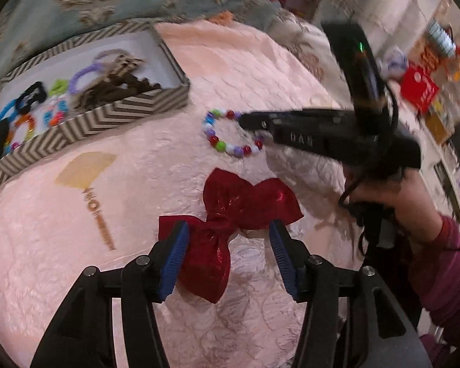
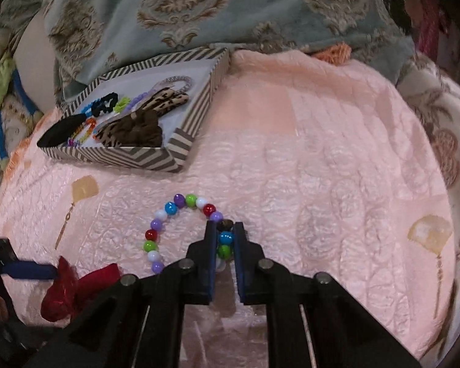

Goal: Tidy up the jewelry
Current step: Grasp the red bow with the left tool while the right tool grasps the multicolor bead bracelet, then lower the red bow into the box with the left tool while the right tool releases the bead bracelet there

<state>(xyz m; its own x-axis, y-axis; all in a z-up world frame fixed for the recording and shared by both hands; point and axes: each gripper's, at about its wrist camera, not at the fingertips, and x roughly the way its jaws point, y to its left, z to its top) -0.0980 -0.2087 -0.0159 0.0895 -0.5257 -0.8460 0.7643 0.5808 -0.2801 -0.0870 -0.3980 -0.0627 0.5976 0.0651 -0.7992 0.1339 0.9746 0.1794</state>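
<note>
Left gripper (image 1: 228, 234) spread wide, blue pads flanking a glossy red bow (image 1: 230, 208) without pressing it, bow flat on a pink quilted bedspread (image 1: 76, 276). Right gripper (image 2: 224, 239) pinched narrow on a multicoloured bead bracelet (image 2: 181, 208), blue and green beads caught between the pads, rest of the loop lying on the quilt just beyond the bow. In the left wrist view, right gripper (image 1: 245, 121) reaching in from the right, tip at the bracelet (image 1: 224, 145), held by a hand (image 1: 380, 190) in a pink sleeve (image 1: 447, 270). Two gold fan-shaped earrings (image 2: 82, 188) flat on the quilt, one left of the bracelet, one (image 2: 429, 233) well apart to the right. Farther back on the left, a chevron-striped box (image 2: 156, 158), open, holding hair ties, a purple bead loop, a black clip and leopard-print bows, well apart from the bracelet. Bare quilt between bracelet and box, and wide to the right. Beyond the box, a blue-grey damask blanket (image 2: 199, 6) bunched against the quilt's far edge. Cluttered shelves (image 1: 429, 61) blurred at far right.
</note>
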